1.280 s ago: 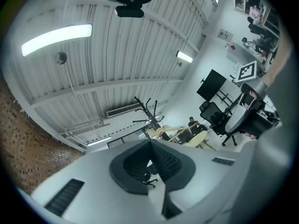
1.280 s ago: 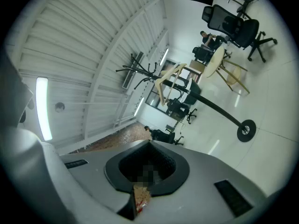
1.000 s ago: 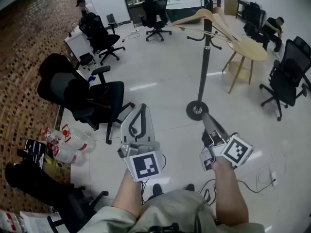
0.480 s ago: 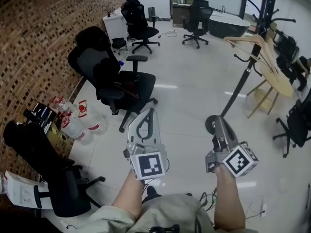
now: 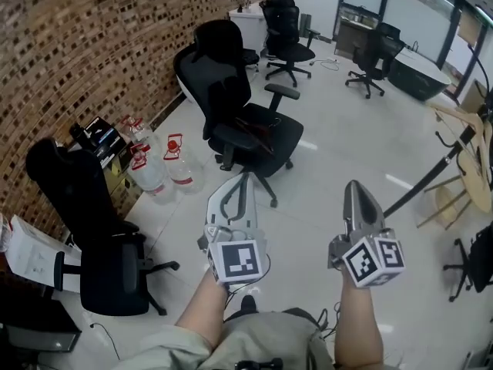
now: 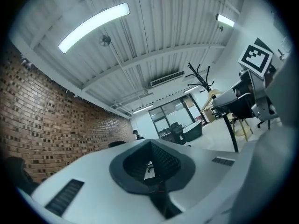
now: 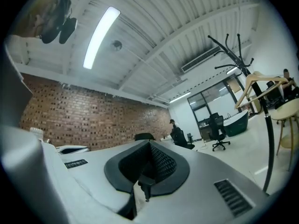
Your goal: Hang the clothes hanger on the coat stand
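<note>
The black coat stand (image 5: 431, 177) leans in at the far right edge of the head view, a wooden hanger (image 5: 456, 115) on its arms. The right gripper view shows the same stand (image 7: 269, 143) and hanger (image 7: 262, 86) well off to the right, and the left gripper view shows the stand (image 6: 200, 75) in the distance. My left gripper (image 5: 241, 180) and right gripper (image 5: 357, 188) are held up side by side in front of me. Both are shut and empty, and both point away from the stand toward the room's far end.
A black office chair (image 5: 246, 122) stands just ahead of the grippers, another (image 5: 100, 237) at my left. Water jugs (image 5: 173, 164) sit by the brick wall (image 5: 92, 45). More chairs (image 5: 289, 33) and a desk stand farther back, and a round wooden table (image 5: 479, 172) stands by the coat stand.
The head view has swung left: the coat stand slid from the middle to the right edge, and the brick wall and chairs came in. Both grippers stay shut and empty.
</note>
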### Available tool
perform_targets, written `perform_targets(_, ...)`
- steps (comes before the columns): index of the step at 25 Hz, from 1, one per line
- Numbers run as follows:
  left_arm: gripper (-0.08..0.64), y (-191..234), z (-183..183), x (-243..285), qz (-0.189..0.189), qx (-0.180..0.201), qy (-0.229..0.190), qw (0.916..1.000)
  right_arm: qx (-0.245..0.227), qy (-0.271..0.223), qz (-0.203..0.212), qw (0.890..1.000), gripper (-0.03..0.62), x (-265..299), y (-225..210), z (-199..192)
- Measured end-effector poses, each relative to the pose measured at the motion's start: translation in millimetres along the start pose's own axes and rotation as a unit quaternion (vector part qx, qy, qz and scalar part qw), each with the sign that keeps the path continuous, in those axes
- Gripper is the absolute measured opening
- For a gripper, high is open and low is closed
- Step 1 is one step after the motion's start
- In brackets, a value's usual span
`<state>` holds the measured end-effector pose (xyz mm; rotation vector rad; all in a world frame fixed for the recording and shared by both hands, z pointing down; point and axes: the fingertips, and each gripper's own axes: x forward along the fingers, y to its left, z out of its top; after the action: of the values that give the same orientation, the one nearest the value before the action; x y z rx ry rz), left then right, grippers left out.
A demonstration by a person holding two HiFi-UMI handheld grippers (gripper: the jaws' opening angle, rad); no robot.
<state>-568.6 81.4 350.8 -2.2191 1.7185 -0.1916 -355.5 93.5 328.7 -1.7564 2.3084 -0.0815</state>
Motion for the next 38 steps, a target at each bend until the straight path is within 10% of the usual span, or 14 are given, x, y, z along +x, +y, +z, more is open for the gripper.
perform_targets(18,0.014,6,-21,70,0.101,0.04,0.043,0.9932,-0.068,0.019,0.112,0.991,0.002,125,-31,-31)
perform_targets(28,0.014,44,-122,189,0.056,-0.036,0.076,0.9949,-0.103,0.056,0.063,0.991,0.002,240,-40,-99)
perform_targets(38,0.014,182,-196,283,0.033,-0.09,0.082,0.992,-0.133,0.088,0.003,0.987,0.002,368,23,-165)
